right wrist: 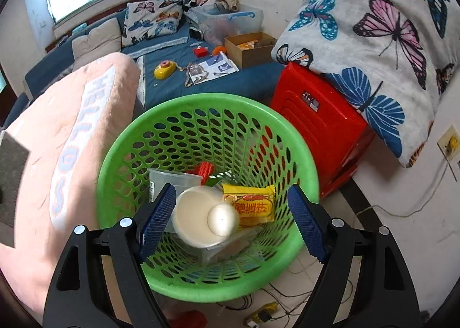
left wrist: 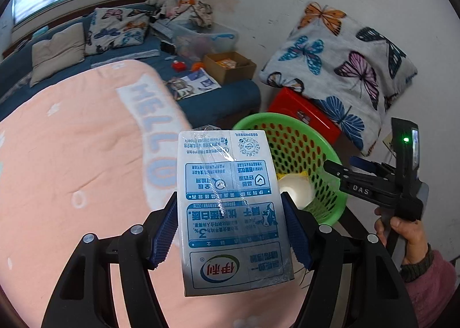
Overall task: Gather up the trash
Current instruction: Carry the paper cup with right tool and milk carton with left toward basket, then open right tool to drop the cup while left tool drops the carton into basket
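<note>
In the left wrist view, the left gripper [left wrist: 230, 230] clamps a white-and-blue milk carton [left wrist: 230, 210] between its blue pads, above the pink blanket [left wrist: 72, 161] and just left of the green basket [left wrist: 325, 149]. Right of the basket, a hand [left wrist: 402, 236] holds the right gripper [left wrist: 333, 168].

In the right wrist view, the right gripper [right wrist: 231, 218] hangs over the green basket [right wrist: 120, 155], jaws spread with nothing pressed between them. Below, inside the basket, lie a white cup [right wrist: 192, 218], a yellow packet [right wrist: 253, 204] and a clear container [right wrist: 166, 181]. A red stool [right wrist: 316, 120] stands just right of the basket.
</note>
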Motion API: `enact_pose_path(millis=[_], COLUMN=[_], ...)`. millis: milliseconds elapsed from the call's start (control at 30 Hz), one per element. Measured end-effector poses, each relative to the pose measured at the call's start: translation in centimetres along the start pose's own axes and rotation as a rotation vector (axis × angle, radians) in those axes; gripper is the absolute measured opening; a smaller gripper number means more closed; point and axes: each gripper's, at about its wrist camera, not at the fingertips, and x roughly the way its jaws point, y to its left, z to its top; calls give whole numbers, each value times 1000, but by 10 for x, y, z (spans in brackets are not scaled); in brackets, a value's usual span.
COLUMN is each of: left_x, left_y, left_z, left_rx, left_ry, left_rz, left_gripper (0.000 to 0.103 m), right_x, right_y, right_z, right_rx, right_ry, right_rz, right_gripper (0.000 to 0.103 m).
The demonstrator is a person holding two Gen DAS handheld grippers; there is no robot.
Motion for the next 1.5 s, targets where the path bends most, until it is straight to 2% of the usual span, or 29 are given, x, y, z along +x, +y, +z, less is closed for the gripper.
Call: enact_pose_path(millis=[667,833,1067,1167,1367,1500], left_x=[85,104,129,135,133,117], left_y=[-81,-104,-133,-142,-142,-132], left_z=[23,30,37,40,35,28], left_rx=[98,108,121,120,119,139], left_ry=[74,89,113,109,111,86], left_rz=[-75,-120,-145,-151,-170,-134], left_gripper=[66,66,67,74,78,78], right_x=[-40,-45,-52,-55,-56,-59], right_y=[-47,-60,-77,-83,-86,-78], right_z=[-35,-45,-58,-63,-72,-73], right_rx=[72,84,98,104,113,94], right_ry=[-44,-56,-54,-56,-49,-56], right_rz=[22,3,-21,-27,-19,4], right_gripper=[82,82,82,82,82,82])
